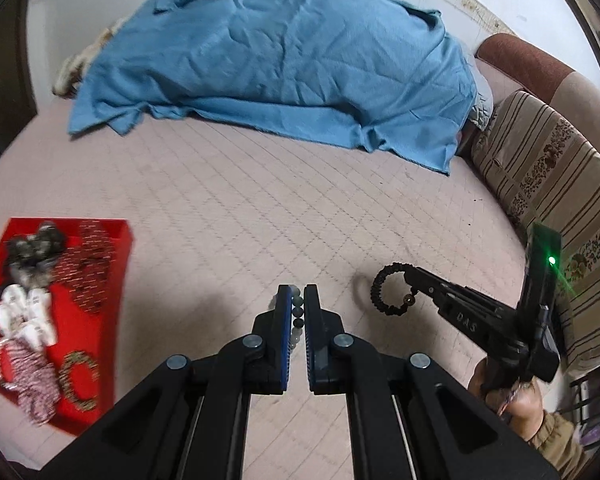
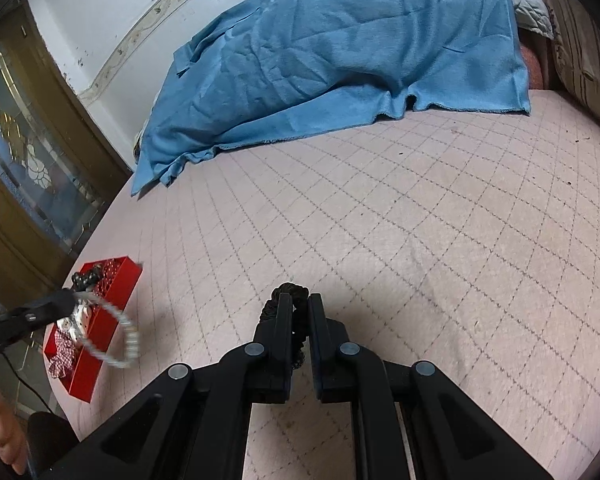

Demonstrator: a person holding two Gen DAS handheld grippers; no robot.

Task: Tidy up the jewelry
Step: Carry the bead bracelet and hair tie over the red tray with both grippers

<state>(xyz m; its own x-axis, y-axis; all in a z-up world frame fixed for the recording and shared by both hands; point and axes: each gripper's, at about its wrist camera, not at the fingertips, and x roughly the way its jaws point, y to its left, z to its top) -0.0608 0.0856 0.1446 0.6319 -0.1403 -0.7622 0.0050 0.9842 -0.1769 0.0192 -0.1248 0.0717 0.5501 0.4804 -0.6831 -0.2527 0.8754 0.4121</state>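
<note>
— What have you got in each gripper?

— My left gripper [image 1: 299, 304] is closed on a bead bracelet [image 1: 297, 312]; its grey-green beads sit between the pads. My right gripper [image 2: 300, 308] is clamped on a black braided bracelet [image 2: 290, 291], whose loop hangs out past the fingertips.

— Where are they relative to the red tray?

— The red tray [image 1: 121, 248] lies on the pink quilted bed [image 1: 240, 184]. Both grippers are to its right, above the bed, the left one nearer it and the right one well apart from it.

— What's inside the tray?

— Other jewelry: a red-and-white bracelet [image 1: 36, 384], a gold-green ring-shaped one [image 1: 78, 380], white pieces [image 1: 26, 312] and a dark cluster [image 1: 34, 252]. Behind the tray, a blue blanket [image 1: 268, 60] is spread on the bed.
</note>
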